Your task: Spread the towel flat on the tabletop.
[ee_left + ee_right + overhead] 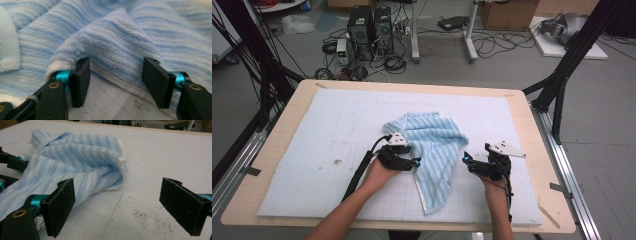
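Note:
A crumpled blue-and-white striped towel (432, 145) lies on the white mat, one end trailing toward the front edge. My left gripper (414, 162) is at the towel's left side. In the left gripper view a raised fold of the towel (112, 37) sits just ahead of the gripper (116, 82), whose jaws stand apart with bare mat between them and the pads not pressing on the cloth. My right gripper (467, 159) rests just right of the towel. Its jaws (122, 207) are wide apart over bare mat, and the towel (75, 157) lies beside its left pad.
The white gridded mat (312, 150) covers most of the wooden table (272, 145). A dark smudge (140, 216) marks the mat near the right gripper. Beyond the table are computer towers (369, 30), cables and black frame posts (562, 85).

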Tool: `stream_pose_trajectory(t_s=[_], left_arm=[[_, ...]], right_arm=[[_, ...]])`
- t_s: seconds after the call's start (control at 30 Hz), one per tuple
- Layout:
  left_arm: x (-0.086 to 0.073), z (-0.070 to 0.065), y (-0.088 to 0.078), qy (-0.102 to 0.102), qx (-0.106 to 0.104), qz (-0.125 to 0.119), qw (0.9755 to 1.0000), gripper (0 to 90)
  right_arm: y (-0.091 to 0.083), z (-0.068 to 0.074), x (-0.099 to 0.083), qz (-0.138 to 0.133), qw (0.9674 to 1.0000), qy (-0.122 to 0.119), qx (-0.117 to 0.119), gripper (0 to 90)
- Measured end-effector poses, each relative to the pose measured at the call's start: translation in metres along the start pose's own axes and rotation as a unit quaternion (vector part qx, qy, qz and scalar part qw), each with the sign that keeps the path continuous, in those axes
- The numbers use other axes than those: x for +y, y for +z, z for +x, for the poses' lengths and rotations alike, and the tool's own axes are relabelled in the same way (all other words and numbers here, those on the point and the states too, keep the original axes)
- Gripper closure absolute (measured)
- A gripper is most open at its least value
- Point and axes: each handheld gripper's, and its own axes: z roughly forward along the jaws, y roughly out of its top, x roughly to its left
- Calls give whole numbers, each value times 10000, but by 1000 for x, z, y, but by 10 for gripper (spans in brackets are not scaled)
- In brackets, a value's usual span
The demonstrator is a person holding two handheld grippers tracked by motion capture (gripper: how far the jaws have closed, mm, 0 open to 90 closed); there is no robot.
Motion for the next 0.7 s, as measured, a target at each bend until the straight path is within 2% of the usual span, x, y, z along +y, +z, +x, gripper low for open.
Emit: stream_pose_trajectory(t_s=[0.03, 0.1, 0.13, 0.2, 0.3, 0.47, 0.6, 0.7], left_arm=[[0, 0, 0, 40, -57, 7, 10000, 478], [0, 1, -2, 57, -152, 13, 9999, 703], [1, 2, -4, 69, -163, 13, 9998, 778], [0, 8, -9, -18, -147, 1, 9999, 847], [0, 18, -22, -233, -227, -299, 9990, 858], [-5, 33, -40, -321, -238, -500, 9980, 863], [-15, 50, -57, -675, -274, -802, 9941, 863], [-25, 63, -71, -795, -135, -923, 9925, 863]], right_arm=[[0, 0, -1, 1, 10000, 33, 4, 126], [-1, 1, -1, -22, 10000, 20, -5, 126], [-1, 1, -1, -28, 10000, -11, -4, 128], [-1, 2, -1, -2, 10000, 2, 13, 129], [-2, 3, -1, -8, 10000, 11, 11, 129], [0, 3, -2, 21, 10000, -13, 17, 130], [1, 5, -1, 26, 10000, -14, 37, 131], [3, 6, -2, 50, 10000, -29, 68, 133]])
